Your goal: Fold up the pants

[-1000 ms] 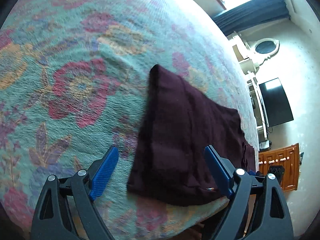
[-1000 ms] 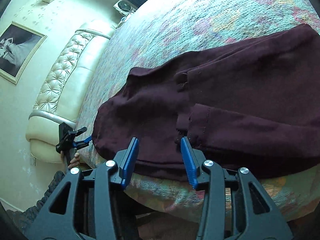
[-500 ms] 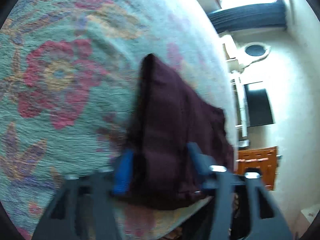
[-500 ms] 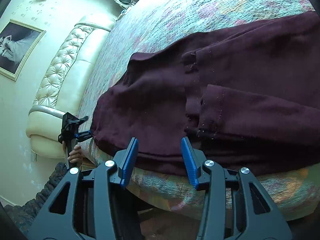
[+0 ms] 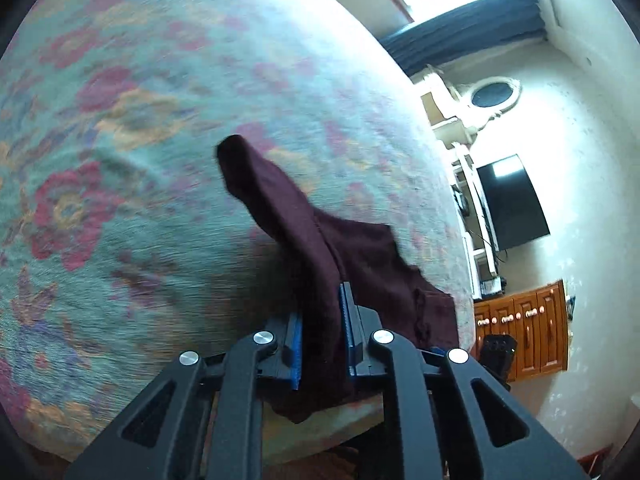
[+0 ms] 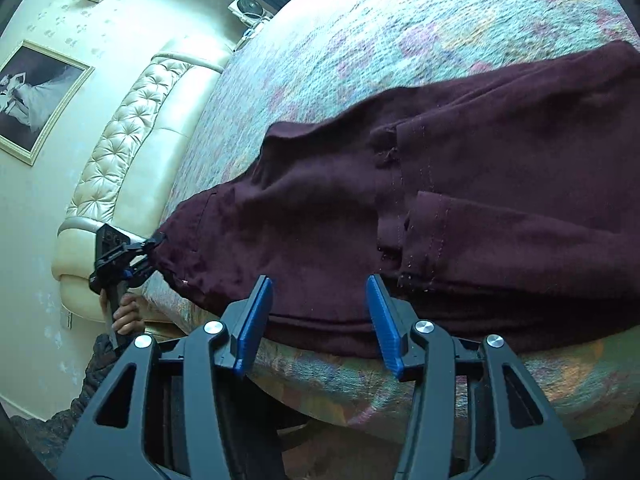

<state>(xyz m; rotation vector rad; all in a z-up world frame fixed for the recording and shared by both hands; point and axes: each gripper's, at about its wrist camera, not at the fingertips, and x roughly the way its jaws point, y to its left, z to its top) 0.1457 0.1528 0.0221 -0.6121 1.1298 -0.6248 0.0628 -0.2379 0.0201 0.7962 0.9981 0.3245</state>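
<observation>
There is one pair of dark red pants on one bed with a flowered cover. I count two grippers, the left gripper and the right gripper. On the far walls are one framed picture, one black screen and one wooden cabinet.

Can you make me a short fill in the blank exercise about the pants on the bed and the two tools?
1. The left tool is clamped on the dark maroon ____ at one end.
2. The right tool has nothing between its blue ____.
3. The pants lie on a bedspread with a ____ pattern.
4. The wall beyond the padded headboard carries a framed ____.

Missing words: pants; pads; floral; picture
</observation>
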